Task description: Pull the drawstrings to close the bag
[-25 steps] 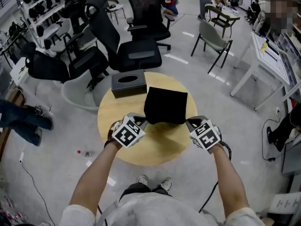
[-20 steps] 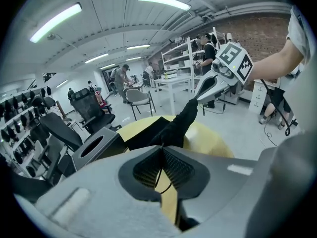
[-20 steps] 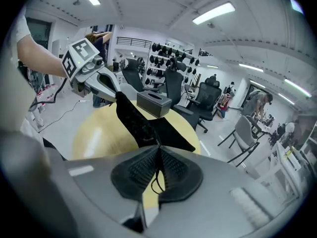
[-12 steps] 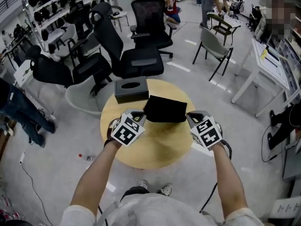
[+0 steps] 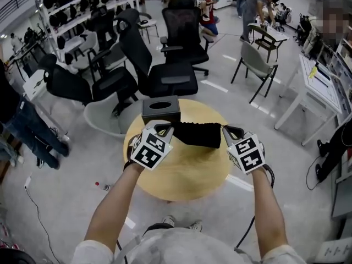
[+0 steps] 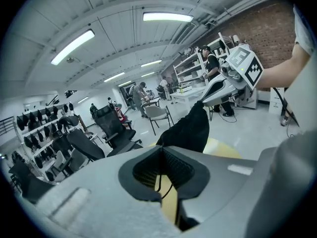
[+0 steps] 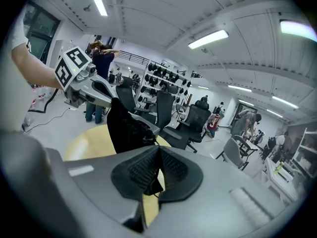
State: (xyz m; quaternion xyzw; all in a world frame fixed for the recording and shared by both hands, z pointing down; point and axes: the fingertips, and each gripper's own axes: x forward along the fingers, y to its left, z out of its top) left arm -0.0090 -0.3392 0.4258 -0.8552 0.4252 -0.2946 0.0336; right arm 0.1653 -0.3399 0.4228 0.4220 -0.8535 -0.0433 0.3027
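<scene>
1. The step in hand looked like the pull itself. The left gripper and the right gripper stood at opposite ends of the black fabric drawstring bag, which hung stretched between them above the round yellow wooden tabletop.
2. The left gripper's fingers were pressed together on a thin black drawstring cord that ran up toward the bag. The right gripper's fingers were likewise clamped, with a second drawstring cord pinched between them.
3. The bag's mouth seemed partly gathered, though no view showed whether it was fully cinched. The next move probably called for drawing the two grippers further apart, level with each other, with both grips kept tight so the thin cords could not slip through.
4. A black rectangular tissue box sat on the far part of the tabletop, just beyond the bag's left end, so a forward drift risked a bump.
5. Outward, to either side, the air was open — the likely pull directions were free. The black office chairs stood beyond the far rim, well apart from both grippers, and the near half of the tabletop lay bare beneath the bag.
</scene>
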